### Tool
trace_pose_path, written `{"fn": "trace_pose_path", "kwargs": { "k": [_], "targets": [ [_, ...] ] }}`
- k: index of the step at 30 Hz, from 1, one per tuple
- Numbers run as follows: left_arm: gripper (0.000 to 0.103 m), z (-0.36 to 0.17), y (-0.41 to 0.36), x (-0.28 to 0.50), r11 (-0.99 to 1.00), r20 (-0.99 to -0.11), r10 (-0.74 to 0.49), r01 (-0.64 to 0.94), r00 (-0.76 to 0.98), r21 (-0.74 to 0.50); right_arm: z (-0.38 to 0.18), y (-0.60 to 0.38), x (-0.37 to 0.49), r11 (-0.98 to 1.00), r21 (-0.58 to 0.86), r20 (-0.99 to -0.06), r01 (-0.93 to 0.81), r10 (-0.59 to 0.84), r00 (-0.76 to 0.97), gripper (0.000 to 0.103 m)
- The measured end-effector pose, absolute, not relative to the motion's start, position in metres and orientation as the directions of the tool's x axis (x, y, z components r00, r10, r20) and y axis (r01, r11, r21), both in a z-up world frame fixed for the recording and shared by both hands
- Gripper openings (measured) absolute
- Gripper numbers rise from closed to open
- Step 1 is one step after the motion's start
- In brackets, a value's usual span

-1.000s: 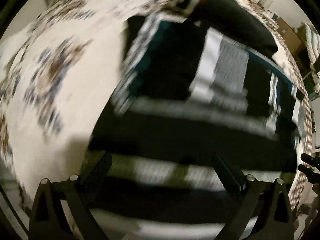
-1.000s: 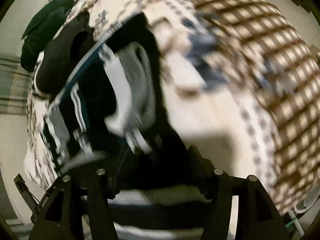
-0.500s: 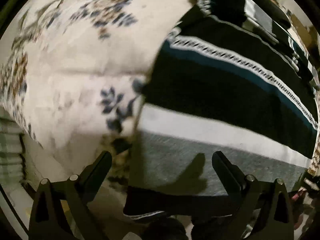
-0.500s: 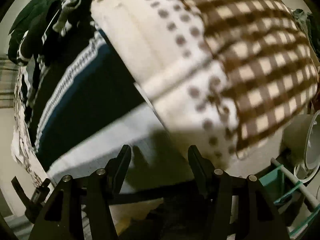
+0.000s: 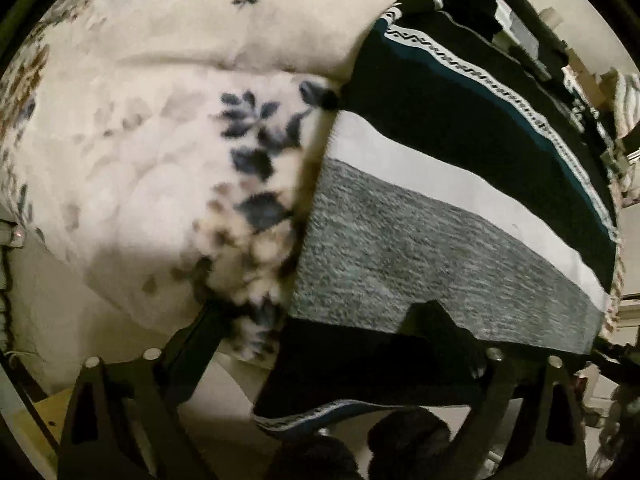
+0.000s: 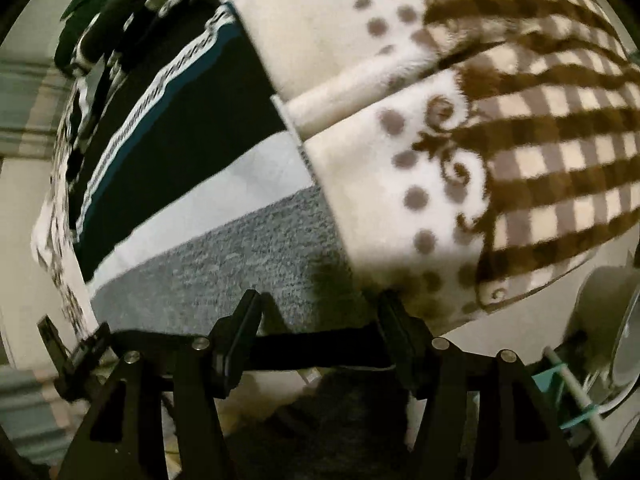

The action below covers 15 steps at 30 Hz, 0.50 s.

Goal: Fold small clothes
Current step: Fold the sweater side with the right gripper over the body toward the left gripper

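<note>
A striped garment lies flat on the bed, with black, teal, white and grey bands and a black hem at the near edge. My left gripper hangs over its near left corner. The jaws are closing, the hem's corner lies between them, and the pads do not press it. My right gripper points down at the near right part of the same garment. Its jaws are opening a little, standing either side of the grey band and hem without gripping.
A cream blanket with blue flowers lies left of the garment, and a brown checked blanket lies to its right. Dark clothes are piled at the far end. A white round object stands off the bed's near right corner.
Both grippers have swept from the far part of the garment to its near hem and come lower. The left jaws have narrowed slightly. The blur has gone.
</note>
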<state>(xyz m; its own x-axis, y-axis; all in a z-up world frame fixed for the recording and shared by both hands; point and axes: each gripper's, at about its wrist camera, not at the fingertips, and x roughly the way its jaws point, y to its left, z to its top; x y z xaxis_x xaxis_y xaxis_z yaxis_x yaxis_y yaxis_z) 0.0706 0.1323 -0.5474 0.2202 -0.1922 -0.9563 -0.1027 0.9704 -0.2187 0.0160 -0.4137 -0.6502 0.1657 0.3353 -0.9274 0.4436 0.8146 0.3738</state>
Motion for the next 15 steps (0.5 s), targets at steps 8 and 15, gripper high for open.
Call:
{"fn": "trace_pose_path", "kwargs": {
  "k": [8, 15],
  "targets": [
    [0.009, -0.533, 0.117, 0.036, 0.956, -0.938, -0.257, -0.080, 0.234, -0.282, -0.655, -0.389, 0.021, 0.840, 0.350, -0.936, 0.415, 0.328, 0.125, 0.059],
    [0.005, -0.499, 0.114, 0.034, 0.960, -0.925, -0.256, -0.041, 0.281, -0.278, -0.645, -0.389, 0.014, 0.854, 0.323, -0.946, 0.408, 0.303, 0.114, 0.011]
  ]
}}
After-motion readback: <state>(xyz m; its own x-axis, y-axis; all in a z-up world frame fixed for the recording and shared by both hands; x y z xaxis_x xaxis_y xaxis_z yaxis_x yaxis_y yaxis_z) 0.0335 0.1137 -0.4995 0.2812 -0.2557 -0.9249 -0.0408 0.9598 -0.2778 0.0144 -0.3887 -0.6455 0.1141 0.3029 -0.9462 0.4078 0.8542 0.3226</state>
